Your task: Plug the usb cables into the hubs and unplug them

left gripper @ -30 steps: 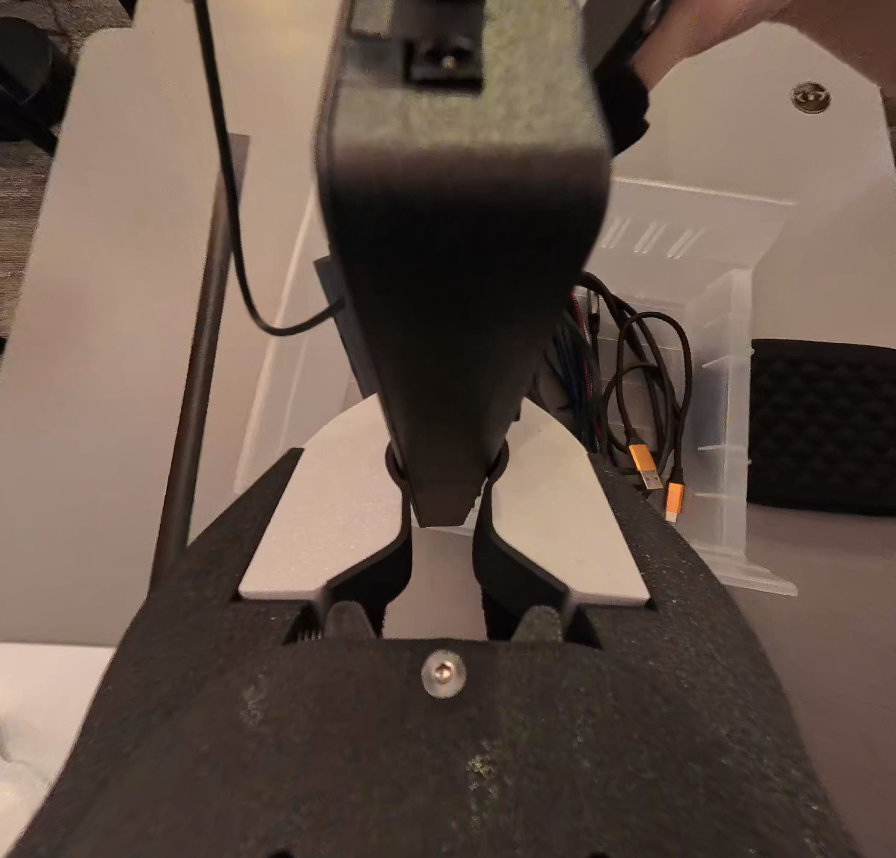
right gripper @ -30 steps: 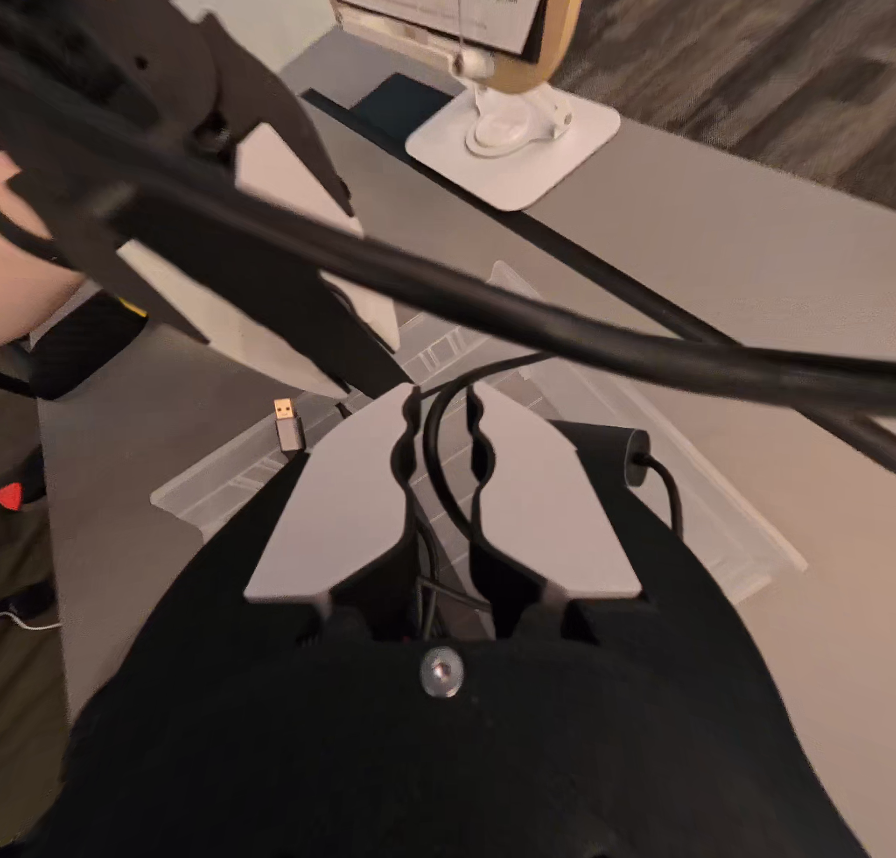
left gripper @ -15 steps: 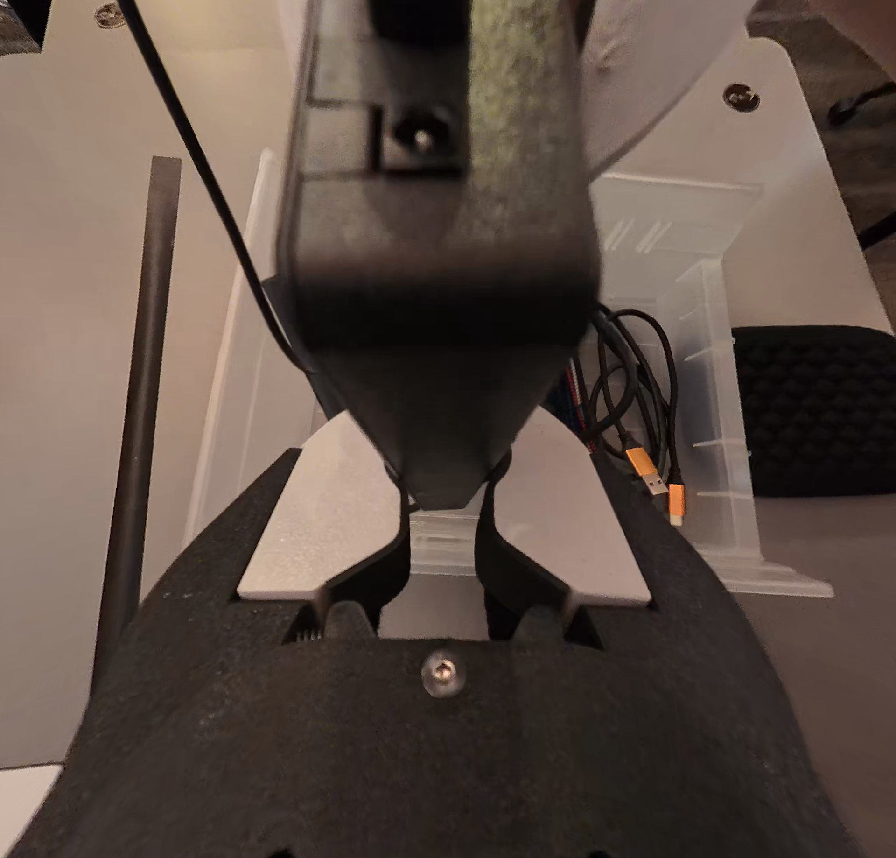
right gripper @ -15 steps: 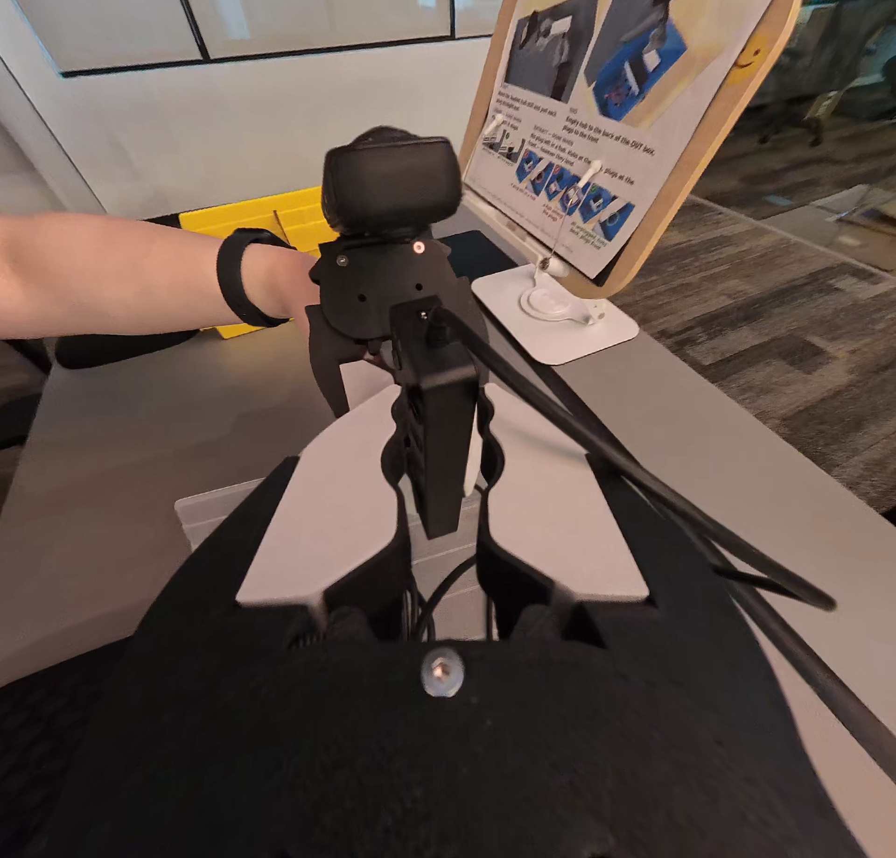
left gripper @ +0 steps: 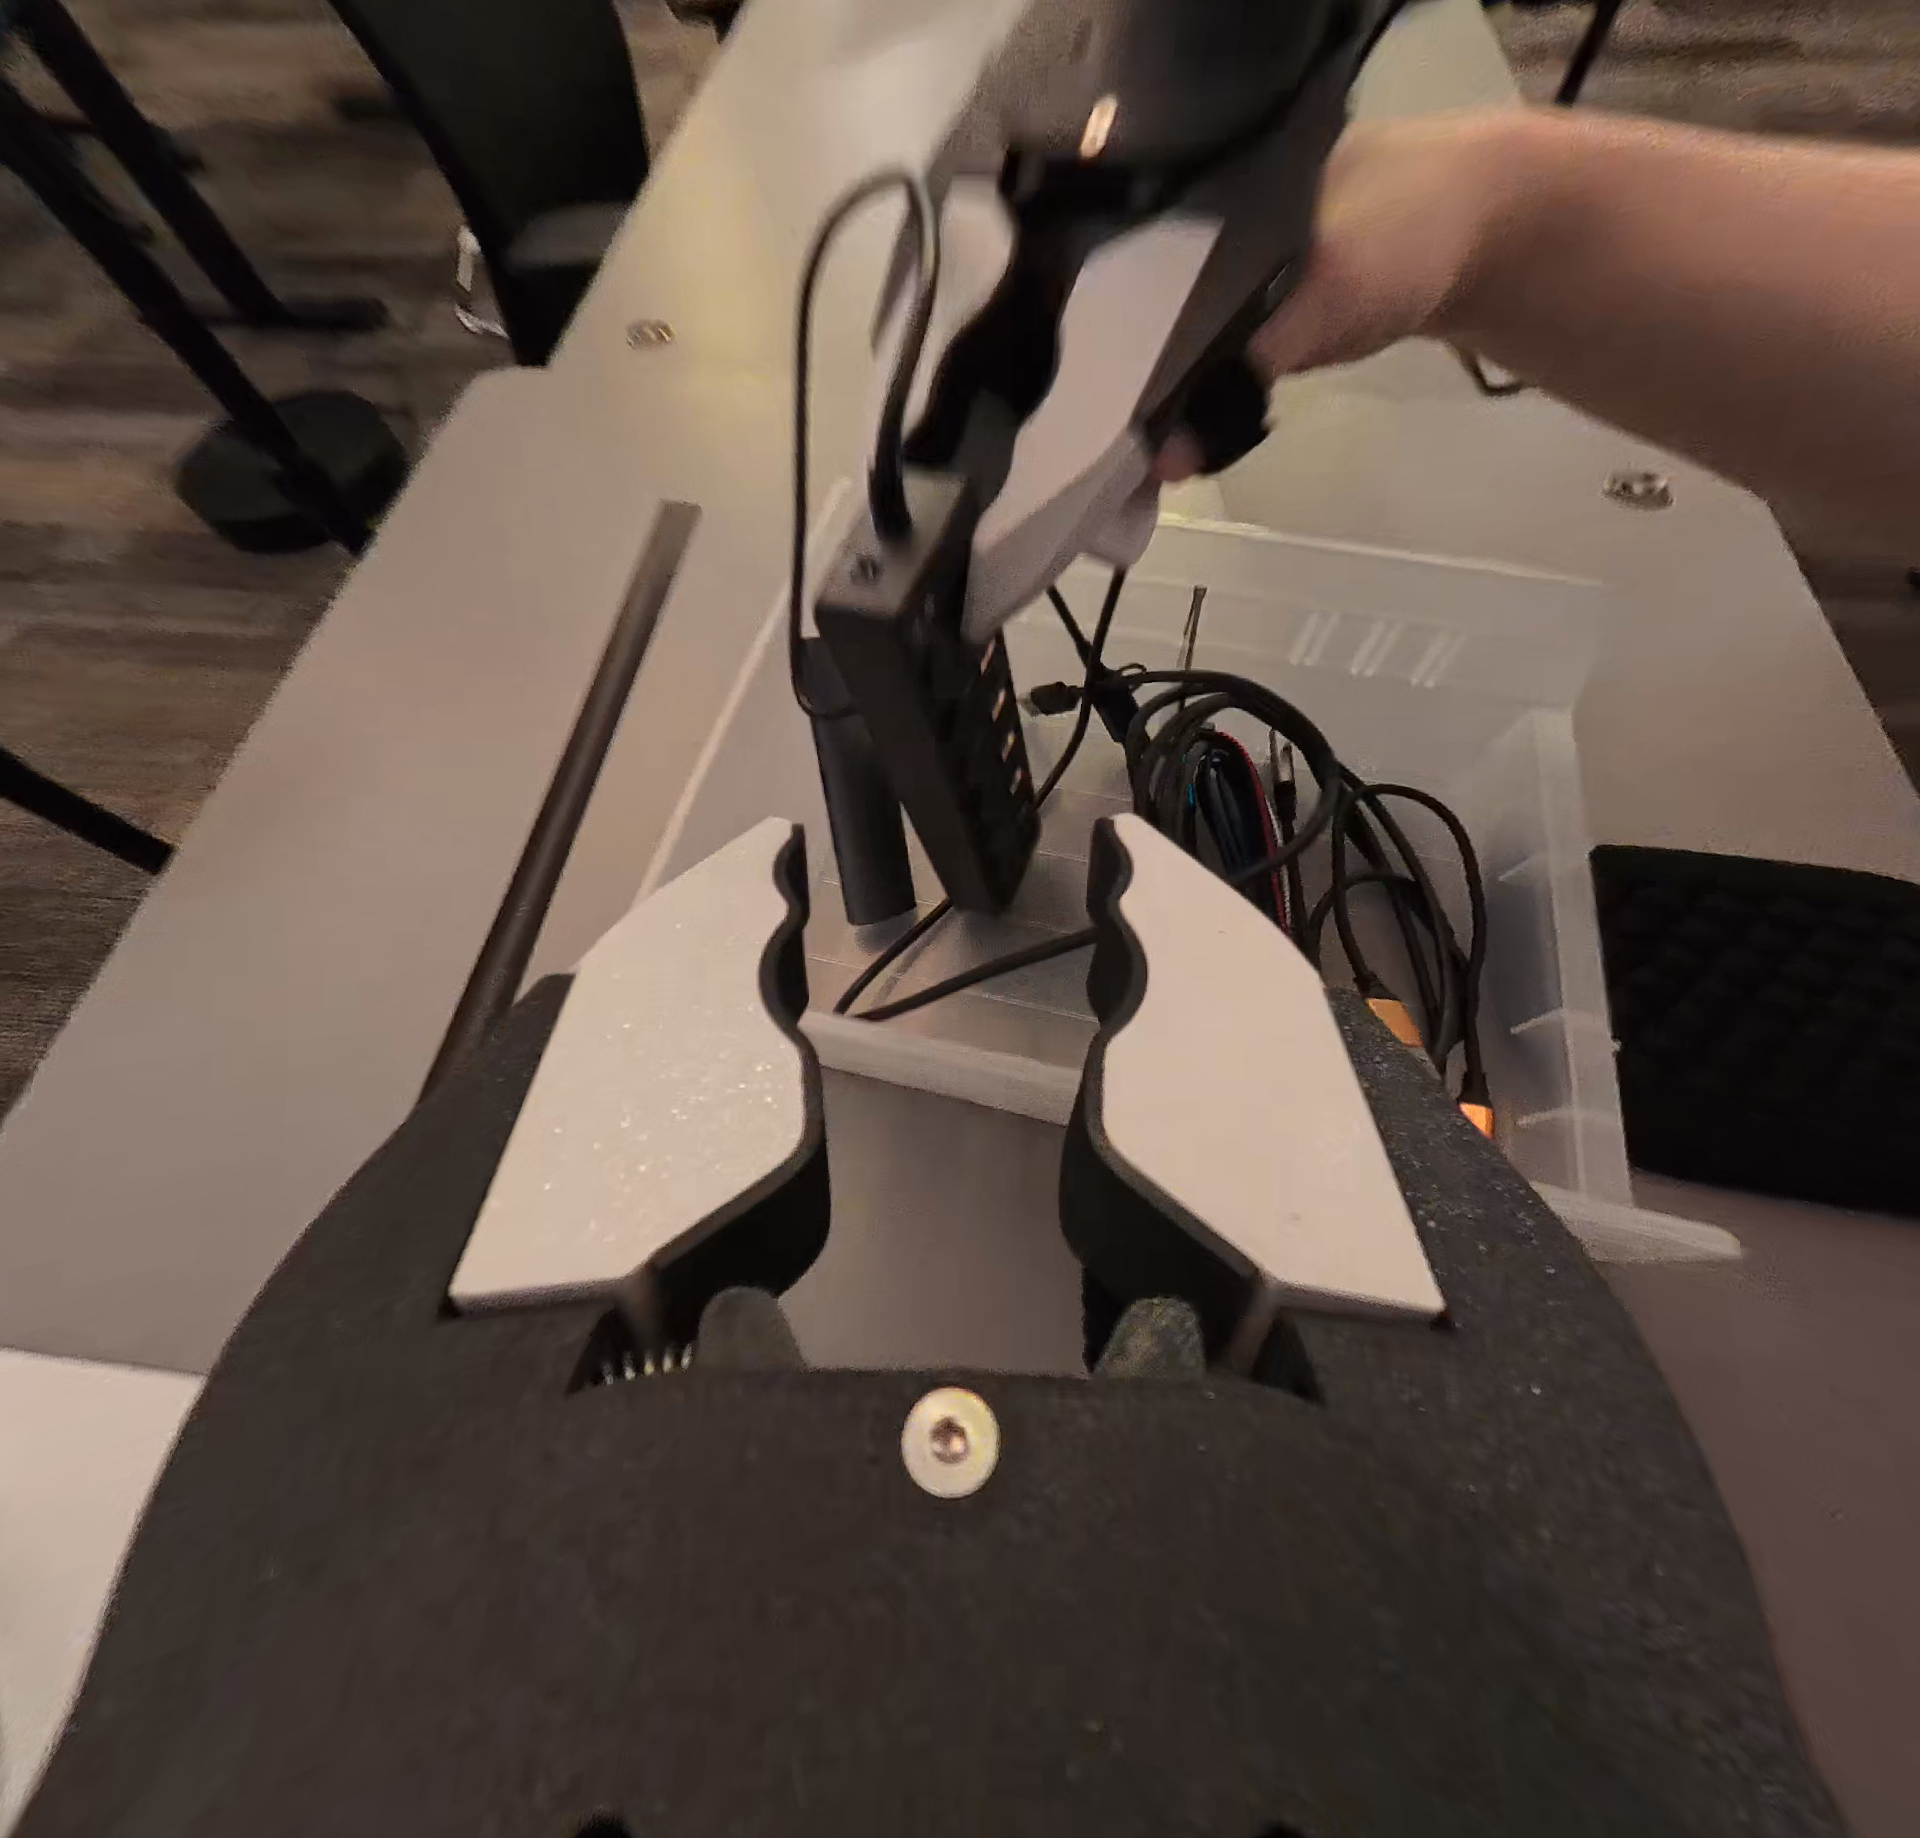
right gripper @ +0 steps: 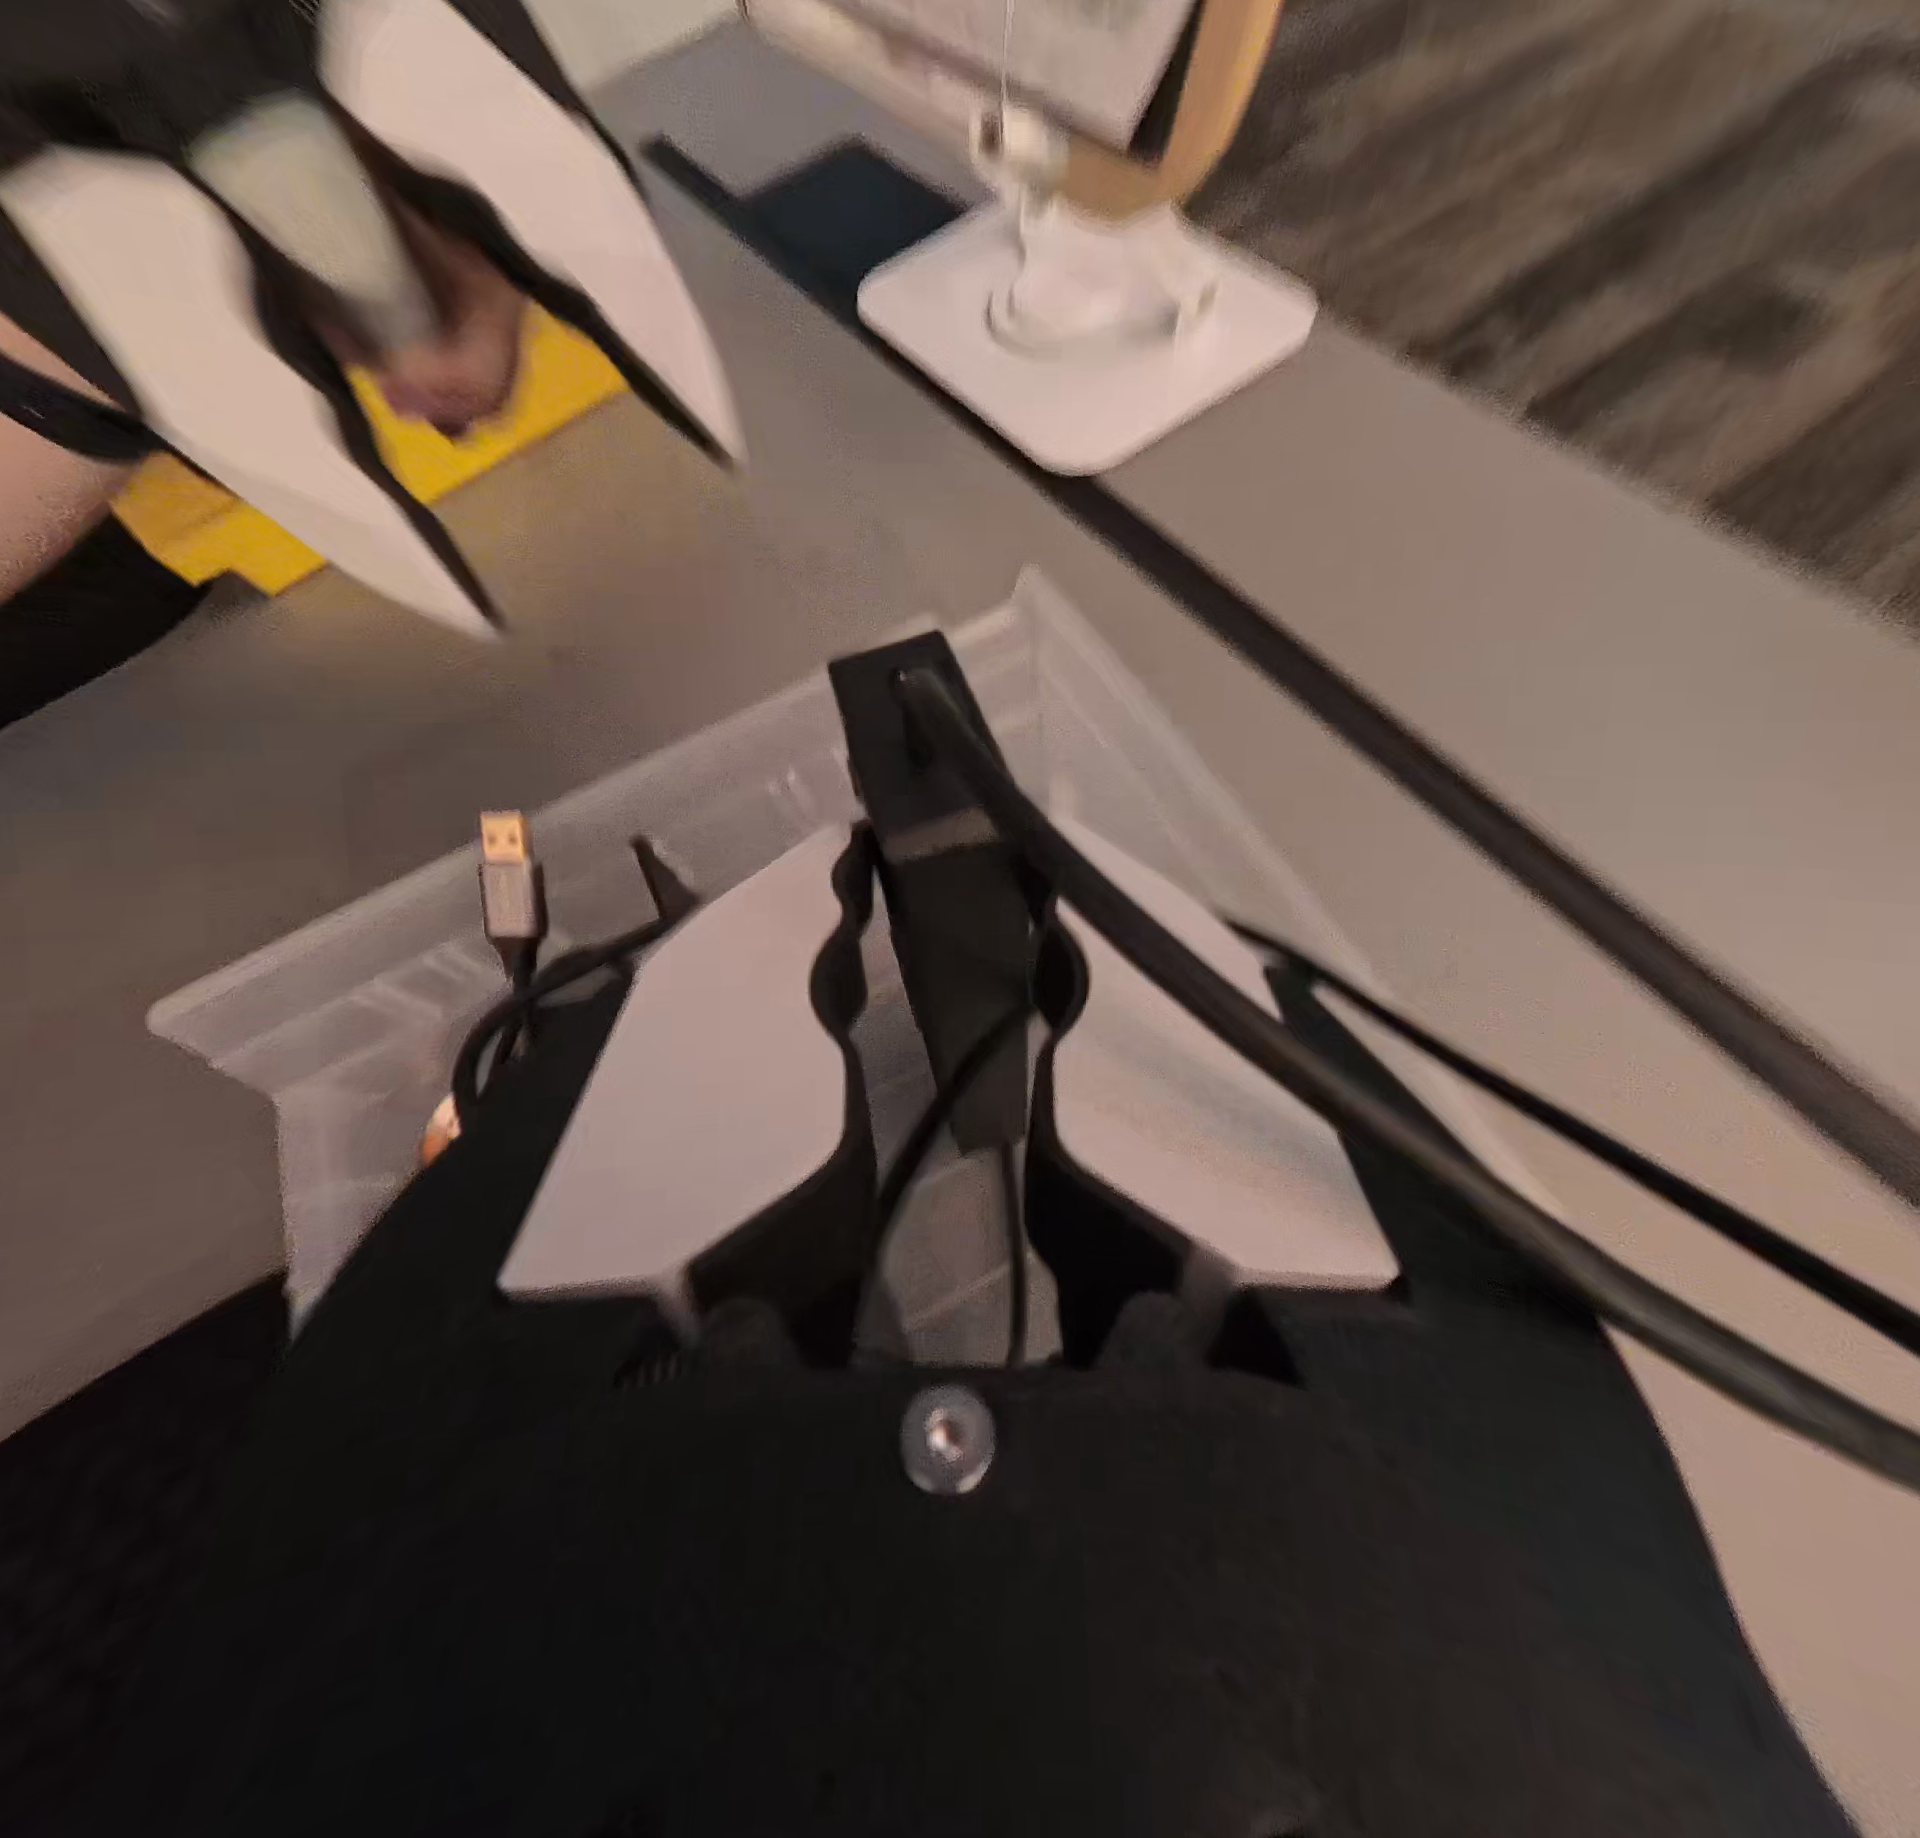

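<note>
The left gripper (left gripper: 945,884), at the bottom centre of its own view, has its two pale fingers spread wide with nothing between them. Above it in mid frame, the right gripper (left gripper: 1039,562) is clamped on the upper end of a black hub (left gripper: 935,728), which hangs tilted over the clear plastic bin (left gripper: 1538,915) on the grey table (left gripper: 343,770). A dark cable (left gripper: 810,417) loops up from the hub's top. A tangle of usb cables (left gripper: 1340,853) lies in the bin at centre right, and a silver plug (right gripper: 509,879) stands at its left rim in the right wrist view
</note>
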Available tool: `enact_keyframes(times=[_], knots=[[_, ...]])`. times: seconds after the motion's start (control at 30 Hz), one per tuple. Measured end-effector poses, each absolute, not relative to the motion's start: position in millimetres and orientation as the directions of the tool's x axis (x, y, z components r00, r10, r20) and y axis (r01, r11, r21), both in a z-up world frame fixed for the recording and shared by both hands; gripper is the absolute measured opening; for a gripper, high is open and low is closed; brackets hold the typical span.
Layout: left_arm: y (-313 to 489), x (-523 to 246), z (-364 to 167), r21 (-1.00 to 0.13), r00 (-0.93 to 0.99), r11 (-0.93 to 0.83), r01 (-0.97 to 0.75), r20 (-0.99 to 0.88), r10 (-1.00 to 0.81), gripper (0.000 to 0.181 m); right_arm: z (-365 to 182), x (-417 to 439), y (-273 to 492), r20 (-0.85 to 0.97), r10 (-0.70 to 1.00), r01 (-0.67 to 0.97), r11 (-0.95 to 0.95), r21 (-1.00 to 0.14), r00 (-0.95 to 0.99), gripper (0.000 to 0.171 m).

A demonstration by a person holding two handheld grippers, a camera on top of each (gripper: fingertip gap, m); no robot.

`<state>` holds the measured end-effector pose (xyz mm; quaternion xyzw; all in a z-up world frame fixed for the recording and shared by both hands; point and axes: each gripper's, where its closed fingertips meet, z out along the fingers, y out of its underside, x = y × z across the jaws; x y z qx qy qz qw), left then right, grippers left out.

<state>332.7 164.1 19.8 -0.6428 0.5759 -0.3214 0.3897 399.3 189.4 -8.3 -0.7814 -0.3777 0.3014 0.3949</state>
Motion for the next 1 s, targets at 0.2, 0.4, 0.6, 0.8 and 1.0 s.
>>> enact_keyframes(times=[0.2,0.4,0.6,0.8,1.0], knots=[[125,271,48,-0.888,0.168,0.057,-0.456,-0.149,-0.974,0.047,-17,377,193,-0.244,0.853,0.335,-0.422,-0.843,0.461,0.032],[80,225,64,-0.931,0.191,0.038,-0.364,-0.114,-0.975,0.049,-10,371,215,-0.045,0.862,0.554,-0.363,-0.749,0.504,0.037],[54,175,68,-0.924,0.245,0.04,-0.381,-0.143,-0.959,0.051,16,394,198,0.037,0.879,0.77,-0.394,-0.503,0.475,0.037],[42,112,74,-0.917,0.359,0.007,-0.4,-0.164,-0.919,0.051,37,422,157,-0.016,0.862,0.784,-0.468,-0.408,0.507,0.037],[36,33,125,-0.958,0.503,-0.081,-0.277,-0.073,-0.861,0.045,67,412,122,0.046,0.796,0.613,-0.426,-0.666,0.603,0.037]])
